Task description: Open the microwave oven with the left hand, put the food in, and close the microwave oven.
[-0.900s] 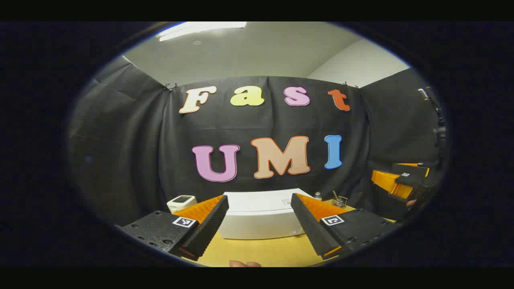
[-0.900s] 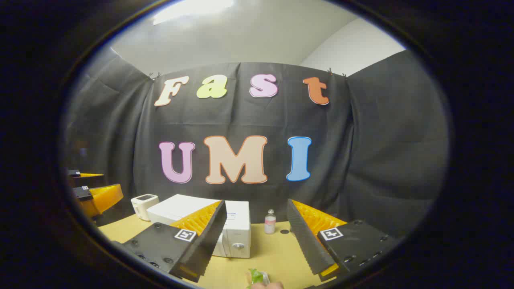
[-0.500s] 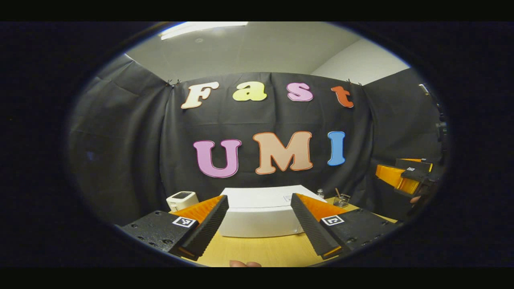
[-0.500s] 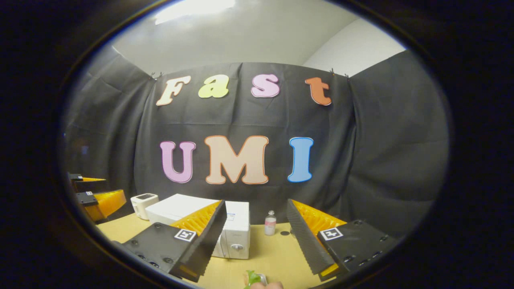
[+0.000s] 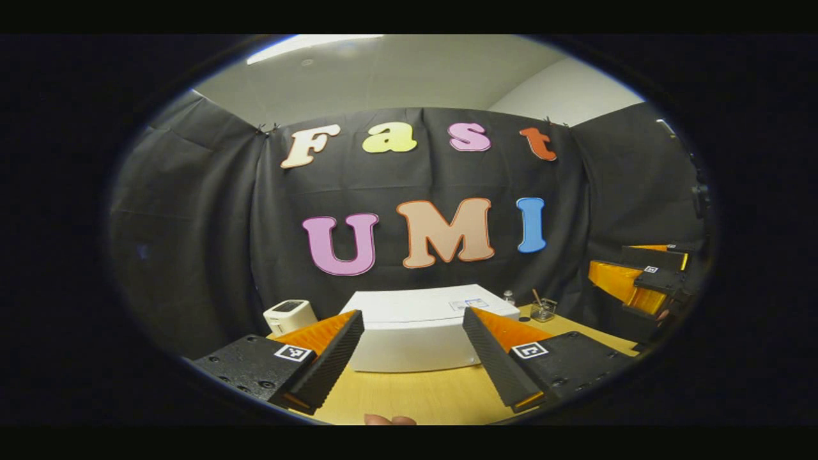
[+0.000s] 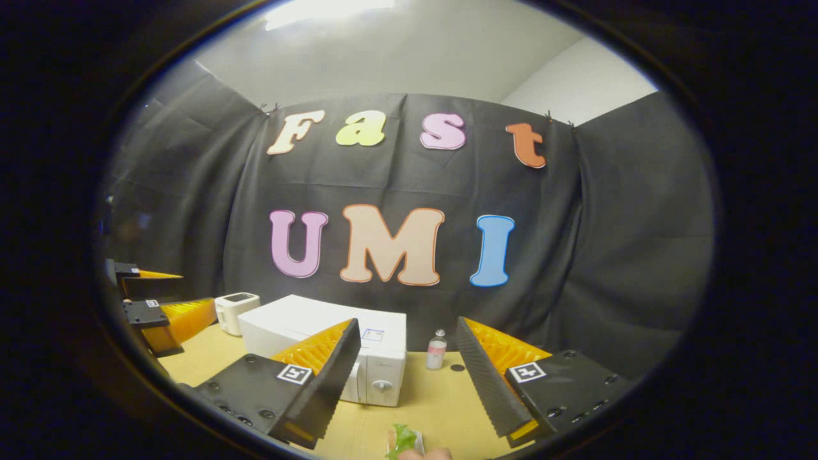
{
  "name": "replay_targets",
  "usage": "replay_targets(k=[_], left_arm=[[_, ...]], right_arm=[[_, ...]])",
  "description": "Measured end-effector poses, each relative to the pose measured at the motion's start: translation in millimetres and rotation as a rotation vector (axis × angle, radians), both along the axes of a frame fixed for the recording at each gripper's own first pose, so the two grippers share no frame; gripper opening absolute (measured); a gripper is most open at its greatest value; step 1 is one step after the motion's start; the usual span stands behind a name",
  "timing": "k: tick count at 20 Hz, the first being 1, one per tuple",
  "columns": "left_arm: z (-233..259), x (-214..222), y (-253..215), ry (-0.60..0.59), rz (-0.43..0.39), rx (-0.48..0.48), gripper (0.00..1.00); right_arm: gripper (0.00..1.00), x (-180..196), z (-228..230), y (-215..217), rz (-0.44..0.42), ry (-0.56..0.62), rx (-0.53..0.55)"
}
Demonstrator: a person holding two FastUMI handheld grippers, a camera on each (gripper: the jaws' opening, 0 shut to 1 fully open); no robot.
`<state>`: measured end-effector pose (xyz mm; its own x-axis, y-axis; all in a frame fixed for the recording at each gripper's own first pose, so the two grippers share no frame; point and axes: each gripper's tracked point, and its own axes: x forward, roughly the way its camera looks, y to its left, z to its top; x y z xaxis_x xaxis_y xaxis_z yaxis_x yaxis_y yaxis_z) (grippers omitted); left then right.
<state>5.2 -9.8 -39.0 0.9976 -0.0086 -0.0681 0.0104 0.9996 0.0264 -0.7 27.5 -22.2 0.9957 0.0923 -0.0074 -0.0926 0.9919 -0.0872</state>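
The microwave sits low in the middle of the left gripper view, on the worktop, door shut. It looks big, hard and heavy, so it should stay put when its door is pulled. I cannot see a handle; the door edge beside the knob looks like the place to pull. The left gripper has its fingers apart, holding nothing. So does the right gripper. The food, at the bottom of the right gripper view, looks leafy, soft and light, so pinch it gently.
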Motion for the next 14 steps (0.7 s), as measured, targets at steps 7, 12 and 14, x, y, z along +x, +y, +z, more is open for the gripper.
replay_targets(k=[7, 12, 14], left_arm=[[-7.5, 1.7, -0.5, 0.010, -0.005, 0.008, 0.98], [-8.2, 1.5, -2.7, 0.009, -0.008, 0.020, 0.98], [-12.0, 2.8, -2.4, 0.013, -0.007, 0.020, 0.98]], right_arm=[[0.94, -3.3, 2.9, 1.4, -0.010, -0.018, -0.012], [0.94, -4.5, 1.6, 1.5, -0.007, -0.023, -0.027], [0.94, -6.4, -0.5, 2.4, -0.004, -0.018, -0.025]])
